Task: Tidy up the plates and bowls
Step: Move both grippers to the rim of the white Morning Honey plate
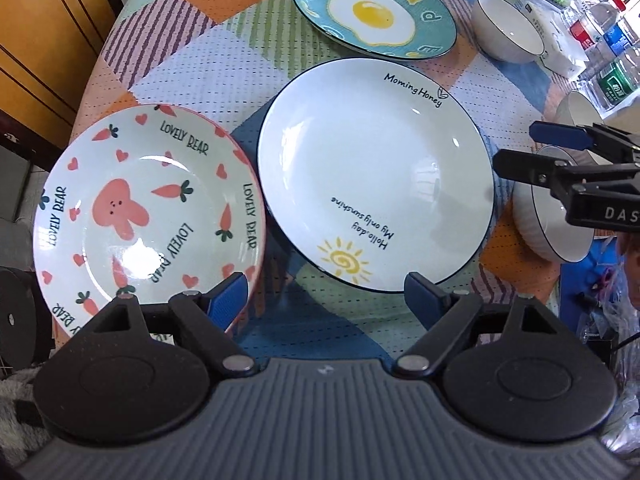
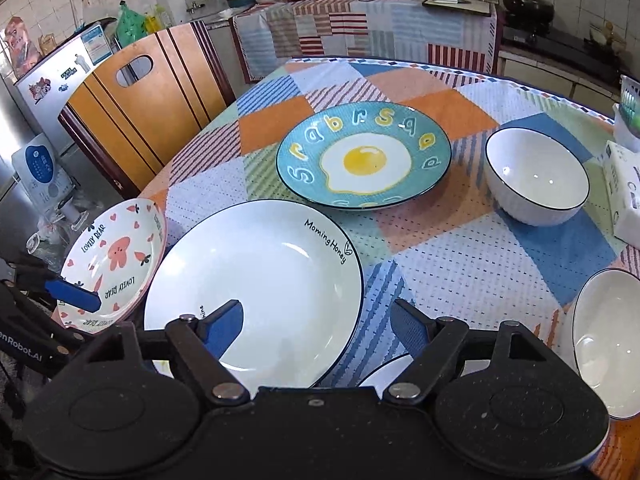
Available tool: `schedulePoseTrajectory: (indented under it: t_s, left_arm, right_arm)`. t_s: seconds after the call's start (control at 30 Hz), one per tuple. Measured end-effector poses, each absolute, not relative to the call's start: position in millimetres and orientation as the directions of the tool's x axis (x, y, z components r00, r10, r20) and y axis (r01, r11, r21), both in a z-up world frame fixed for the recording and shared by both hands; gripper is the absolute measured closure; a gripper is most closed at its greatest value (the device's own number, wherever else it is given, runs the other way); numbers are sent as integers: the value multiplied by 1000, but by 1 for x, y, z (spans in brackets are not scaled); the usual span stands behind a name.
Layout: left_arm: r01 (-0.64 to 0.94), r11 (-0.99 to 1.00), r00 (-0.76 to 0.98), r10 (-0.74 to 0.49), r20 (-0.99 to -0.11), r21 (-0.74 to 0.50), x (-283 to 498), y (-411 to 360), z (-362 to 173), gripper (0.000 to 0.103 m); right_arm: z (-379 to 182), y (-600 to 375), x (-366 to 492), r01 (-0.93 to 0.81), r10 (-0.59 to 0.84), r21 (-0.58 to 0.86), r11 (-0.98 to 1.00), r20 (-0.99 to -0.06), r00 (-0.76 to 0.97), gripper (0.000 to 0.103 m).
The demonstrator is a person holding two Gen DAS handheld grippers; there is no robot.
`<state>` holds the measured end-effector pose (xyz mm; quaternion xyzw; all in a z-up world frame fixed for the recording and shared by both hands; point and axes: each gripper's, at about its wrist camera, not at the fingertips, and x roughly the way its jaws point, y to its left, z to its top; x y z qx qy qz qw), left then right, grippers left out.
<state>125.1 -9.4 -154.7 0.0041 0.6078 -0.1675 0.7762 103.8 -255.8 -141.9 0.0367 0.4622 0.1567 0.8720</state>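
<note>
A pink "Lovely Bear" plate (image 1: pixel 148 216) lies at the table's left edge, also in the right wrist view (image 2: pixel 114 268). A large white "Morning Honey" plate (image 1: pixel 376 176) (image 2: pixel 256 292) lies beside it. A teal egg plate (image 1: pixel 374 12) (image 2: pixel 364 160) lies farther back. White bowls (image 1: pixel 508 26) (image 2: pixel 536 176) stand at the right; another (image 2: pixel 608 344) is near my right gripper. My left gripper (image 1: pixel 324 300) is open, its left finger over the pink plate's near rim. My right gripper (image 2: pixel 316 324) is open and empty over the white plate's near edge.
The table wears a patchwork cloth (image 2: pixel 460 248). Water bottles (image 1: pixel 608 44) and a tissue pack (image 2: pixel 624 196) crowd the right side. A wooden chair (image 2: pixel 152 96) stands at the far left. A kitchen counter (image 2: pixel 360 28) runs behind.
</note>
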Motion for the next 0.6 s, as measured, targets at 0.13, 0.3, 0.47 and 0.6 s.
schedulePoseTrajectory:
  t_s: [0.13, 0.3, 0.47, 0.6]
  left_arm:
    - [194, 958, 222, -252, -942, -211, 124, -13, -163, 18]
    - [102, 971, 213, -232, -949, -214, 122, -14, -181, 20]
    - [41, 972, 269, -235, -934, -232, 119, -9, -189, 29]
    - [-7, 961, 307, -261, -915, -276, 121, -4, -197, 45]
  right_arm:
    - [-145, -258, 114, -219, 320, 240, 946, -811, 489, 22]
    - [-150, -262, 120, -154, 365, 333, 930, -812, 455, 23]
    - [-162, -264, 138, -146, 345, 313, 938, -831, 436, 24]
    - [-179, -273, 158, -107, 372, 359, 927, -843, 389, 40]
